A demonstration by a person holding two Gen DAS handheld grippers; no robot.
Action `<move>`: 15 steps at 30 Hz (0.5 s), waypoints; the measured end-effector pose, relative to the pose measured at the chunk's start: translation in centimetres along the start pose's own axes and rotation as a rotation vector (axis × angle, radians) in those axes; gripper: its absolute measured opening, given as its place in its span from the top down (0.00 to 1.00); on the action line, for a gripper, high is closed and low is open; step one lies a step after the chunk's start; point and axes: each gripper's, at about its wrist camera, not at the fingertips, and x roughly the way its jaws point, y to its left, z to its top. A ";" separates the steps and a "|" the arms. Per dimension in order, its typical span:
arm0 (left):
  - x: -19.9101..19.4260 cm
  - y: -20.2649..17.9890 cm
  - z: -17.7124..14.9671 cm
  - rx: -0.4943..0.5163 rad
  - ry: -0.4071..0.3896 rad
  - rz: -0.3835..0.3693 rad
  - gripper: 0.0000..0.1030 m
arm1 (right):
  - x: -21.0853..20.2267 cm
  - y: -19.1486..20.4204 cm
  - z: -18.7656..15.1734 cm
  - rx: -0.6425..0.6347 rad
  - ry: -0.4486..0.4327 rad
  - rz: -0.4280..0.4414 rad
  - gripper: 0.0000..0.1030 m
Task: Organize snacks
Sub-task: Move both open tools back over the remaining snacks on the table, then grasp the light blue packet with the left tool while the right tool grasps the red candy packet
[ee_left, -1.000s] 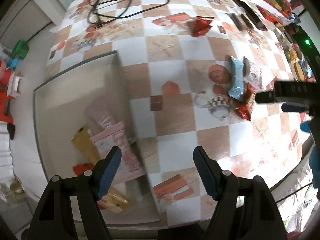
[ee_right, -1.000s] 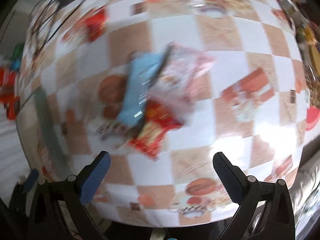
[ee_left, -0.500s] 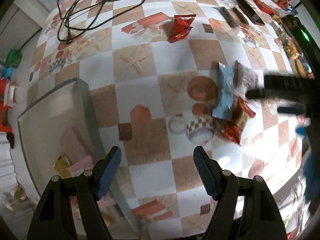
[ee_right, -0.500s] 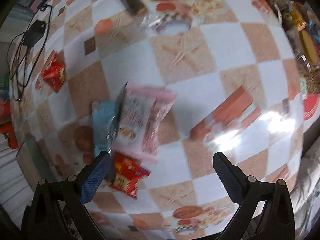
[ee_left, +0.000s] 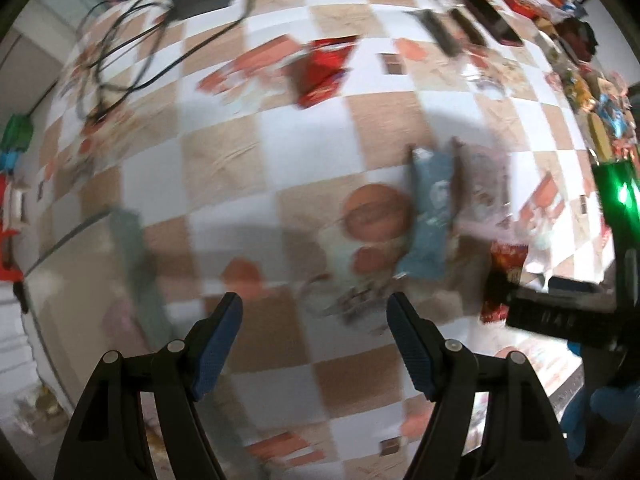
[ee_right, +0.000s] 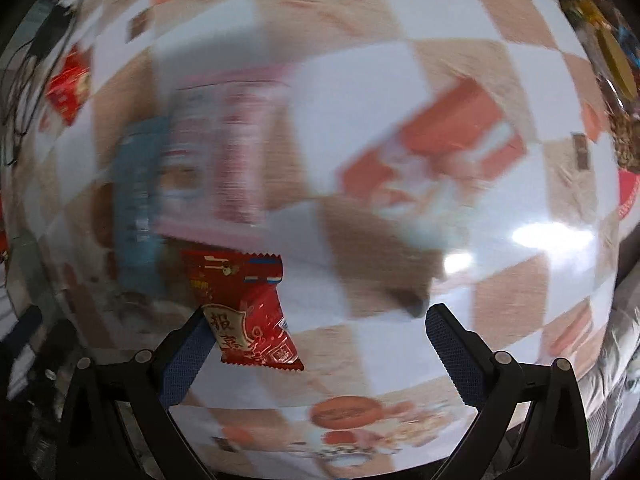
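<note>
Both claws hang wide apart over the checkered table (ee_left: 304, 148), nothing gripped. The right gripper (ee_right: 316, 332) is down at the snack pile: a red packet (ee_right: 244, 304) sits against its left pad, unpinched, with the blue packet (ee_right: 136, 208) and pink packet (ee_right: 228, 152) just beyond. The left gripper (ee_left: 316, 328) hovers empty left of that pile. The bin (ee_left: 80, 304) at the table's left edge looks partly filled. Another red packet (ee_left: 324, 68) lies far off. Plenty left to sort, I'd say; open cloth between pile and bin.
</note>
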 end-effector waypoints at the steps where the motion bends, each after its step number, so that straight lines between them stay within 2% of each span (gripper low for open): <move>1: 0.2 -0.5 0.5 0.006 -0.003 -0.011 0.24 | 0.0 -0.9 -0.1 0.001 0.002 -0.003 0.00; 6: 1.5 -3.0 3.5 0.025 0.012 -0.066 0.24 | 0.1 -3.1 -0.4 -0.024 0.003 -0.030 0.00; 9: 2.7 -3.9 4.9 0.031 0.021 -0.063 0.24 | 0.1 -3.9 -0.9 -0.039 0.006 -0.025 0.00; 13: 4.1 -5.3 6.9 0.026 0.047 -0.053 0.24 | 0.6 -4.5 -2.8 -0.085 -0.001 -0.040 0.00; 15: 4.5 -5.8 7.2 0.038 0.050 -0.041 0.24 | 0.8 -3.3 -5.5 -0.103 -0.002 -0.049 0.00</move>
